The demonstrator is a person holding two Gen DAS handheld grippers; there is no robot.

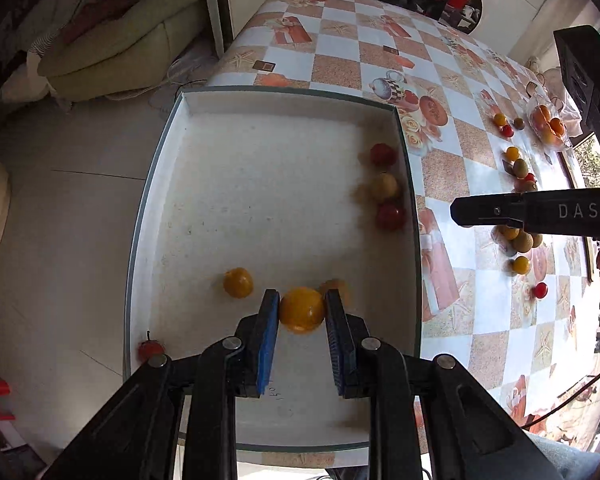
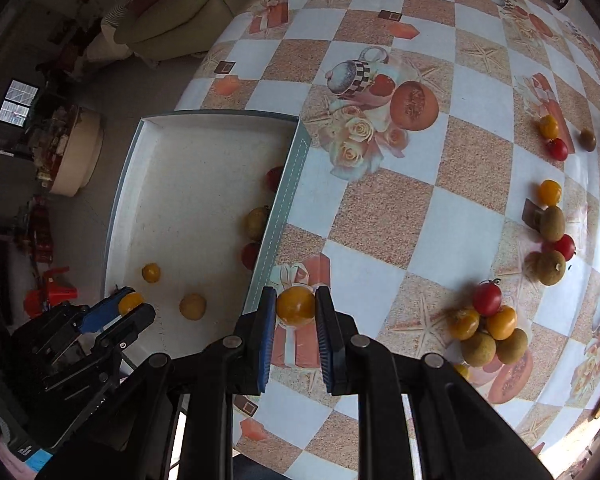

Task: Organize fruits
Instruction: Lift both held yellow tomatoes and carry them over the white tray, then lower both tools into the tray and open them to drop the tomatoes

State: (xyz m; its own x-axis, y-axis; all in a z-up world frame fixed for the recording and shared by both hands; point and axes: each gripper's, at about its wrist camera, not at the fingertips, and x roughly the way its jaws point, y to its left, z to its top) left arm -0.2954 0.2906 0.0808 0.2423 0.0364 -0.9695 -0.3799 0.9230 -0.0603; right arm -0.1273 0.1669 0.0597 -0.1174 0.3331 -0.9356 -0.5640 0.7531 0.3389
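Note:
My left gripper [image 1: 302, 308] is shut on a yellow tomato [image 1: 302, 310] and holds it over the near part of the white tray [image 1: 220, 104]. In the tray lie two other yellow fruits [image 1: 238, 282] near it and, along the right wall, two red tomatoes [image 1: 390, 216] with a brown fruit [image 1: 384, 186] between them. My right gripper [image 2: 296, 306] is shut on another yellow tomato [image 2: 296, 305] above the table, just right of the tray wall [image 2: 284, 208]. The left gripper [image 2: 130, 306] shows at the tray's near left in the right wrist view.
Loose fruits lie on the checked tablecloth [image 2: 380, 208]: a heap of red, yellow and brown ones [image 2: 486, 328], more further right [image 2: 552, 222] and at the back [image 2: 550, 128]. A bag of oranges [image 1: 548, 126] stands far right. A red tomato [image 1: 150, 350] sits outside the tray's near left corner.

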